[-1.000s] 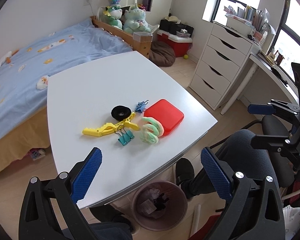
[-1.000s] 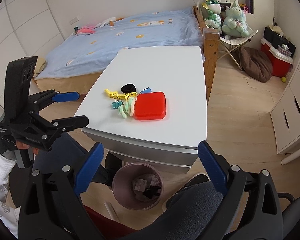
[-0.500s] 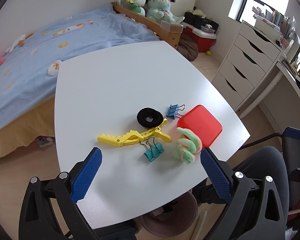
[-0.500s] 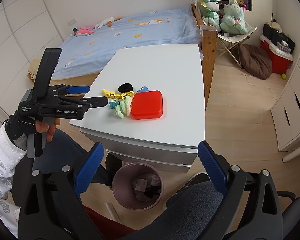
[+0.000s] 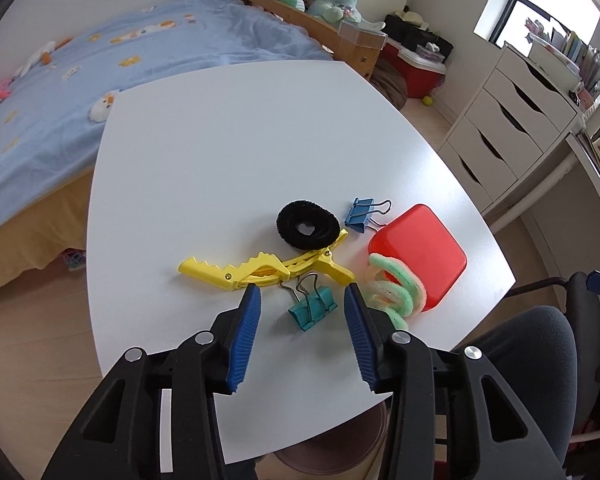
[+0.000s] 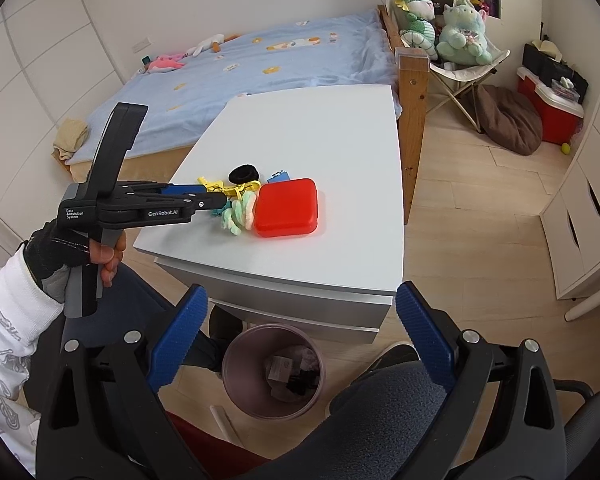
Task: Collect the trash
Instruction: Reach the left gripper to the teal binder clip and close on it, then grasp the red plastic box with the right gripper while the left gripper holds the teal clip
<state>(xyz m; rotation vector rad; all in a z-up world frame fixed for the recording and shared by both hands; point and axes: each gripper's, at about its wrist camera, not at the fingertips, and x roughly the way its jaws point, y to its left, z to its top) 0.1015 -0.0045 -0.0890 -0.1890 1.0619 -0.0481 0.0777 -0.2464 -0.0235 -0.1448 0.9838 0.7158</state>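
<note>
Left gripper [image 5: 302, 294] closes around the teal binder clip [image 5: 313, 311] at lower centre, pads seemingly not touching yet. Right gripper [image 6: 300, 304] hangs wide open, empty, above the trash bin [image 6: 236, 364].

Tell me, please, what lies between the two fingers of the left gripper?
The teal binder clip lies on the white table between the closing jaws of the left gripper, untouched by either pad. The left wrist view shows this.

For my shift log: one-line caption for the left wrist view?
Left gripper closing around the teal binder clip on the white table, pads not yet touching.
</note>
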